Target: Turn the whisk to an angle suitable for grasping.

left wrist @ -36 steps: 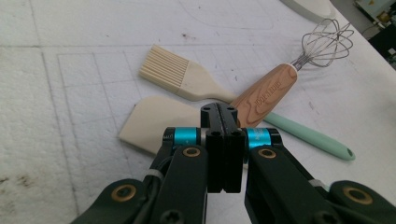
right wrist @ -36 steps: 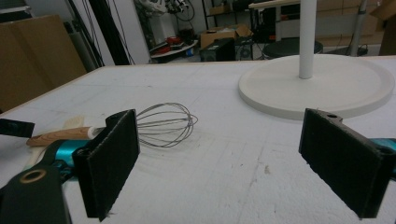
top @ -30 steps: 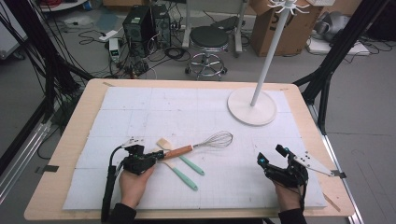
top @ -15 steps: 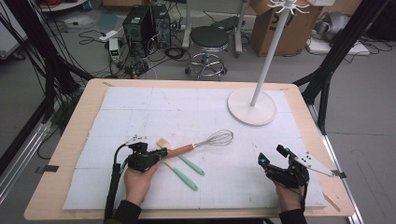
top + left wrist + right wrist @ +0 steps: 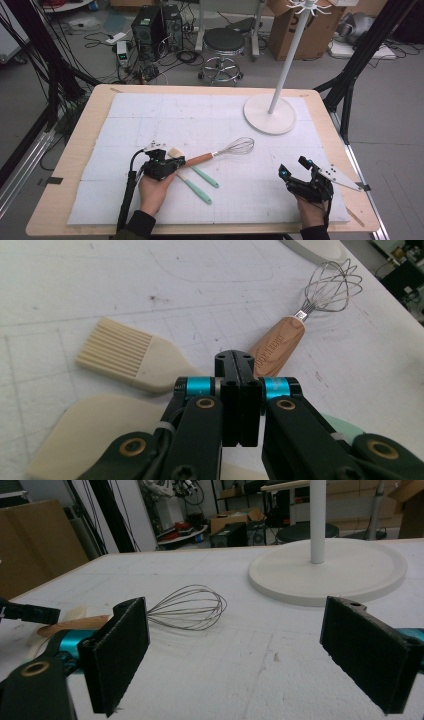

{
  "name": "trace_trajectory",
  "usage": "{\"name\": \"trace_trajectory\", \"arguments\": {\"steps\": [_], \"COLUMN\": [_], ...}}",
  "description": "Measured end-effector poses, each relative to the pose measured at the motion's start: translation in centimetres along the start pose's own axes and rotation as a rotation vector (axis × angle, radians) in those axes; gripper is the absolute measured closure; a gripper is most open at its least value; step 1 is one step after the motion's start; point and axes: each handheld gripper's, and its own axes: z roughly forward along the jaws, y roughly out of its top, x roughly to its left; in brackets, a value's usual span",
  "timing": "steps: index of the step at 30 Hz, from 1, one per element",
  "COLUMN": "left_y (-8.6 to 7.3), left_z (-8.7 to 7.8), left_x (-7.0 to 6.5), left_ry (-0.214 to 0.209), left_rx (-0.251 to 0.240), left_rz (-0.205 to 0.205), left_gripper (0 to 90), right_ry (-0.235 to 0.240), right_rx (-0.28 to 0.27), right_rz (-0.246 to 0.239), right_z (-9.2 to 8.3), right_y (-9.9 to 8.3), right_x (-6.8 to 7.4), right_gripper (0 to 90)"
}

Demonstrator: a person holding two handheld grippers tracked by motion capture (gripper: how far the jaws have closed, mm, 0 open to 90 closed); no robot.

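The left gripper point(image 5: 176, 162) has slid a little toward the whisk point(image 5: 220, 152); its jaws are closed on nothing, tips at the wooden handle. The right gripper point(image 5: 295, 167) waits wide open, well apart.

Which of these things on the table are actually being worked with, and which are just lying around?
In use:
- left gripper, jaws shut, by the utensils
- whisk
- pastry brush
- spatula

Lying about:
- white stand at the back
- right gripper, jaws open, holding nothing
- stool on the floor
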Motion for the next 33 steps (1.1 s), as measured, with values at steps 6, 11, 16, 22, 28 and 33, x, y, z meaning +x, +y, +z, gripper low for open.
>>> {"name": "trace_trajectory", "arguments": {"steps": [6,11,16,22,28,33], "left_y": [0.3,0.3,0.6,0.8,1.0,1.1], "left_z": [0.6,0.8,1.3,2.1,2.6,2.7], "left_x": [-0.2,-0.2,-0.4,-0.9,-1.0,-0.9], "left_ry": [-0.014,-0.017,-0.022,-0.033,-0.032,-0.033], "left_rx": [0.004,0.003,0.006,0.013,0.01,0.015], "left_rz": [-0.002,0.002,0.007,0.016,0.027,0.03], "left_gripper": [90.0,90.0,90.0,90.0,90.0,90.0], "right_ry": [-0.004,-0.009,-0.012,-0.032,-0.052,-0.06], "right_rx": [-0.005,-0.003,-0.002,-0.011,-0.01,-0.011], "right_rz": [-0.002,0.006,0.003,0.01,0.025,0.021], "right_z": [-0.2,-0.4,-0.7,-1.6,-2.4,-2.7], "right_y": [0.0,-0.1,-0.1,-0.2,-0.3,-0.4], "right_x": [-0.2,-0.2,-0.2,-0.6,-0.9,-0.9], "right_gripper": [11.6,11.6,11.6,11.6,12.7,13.1]}}
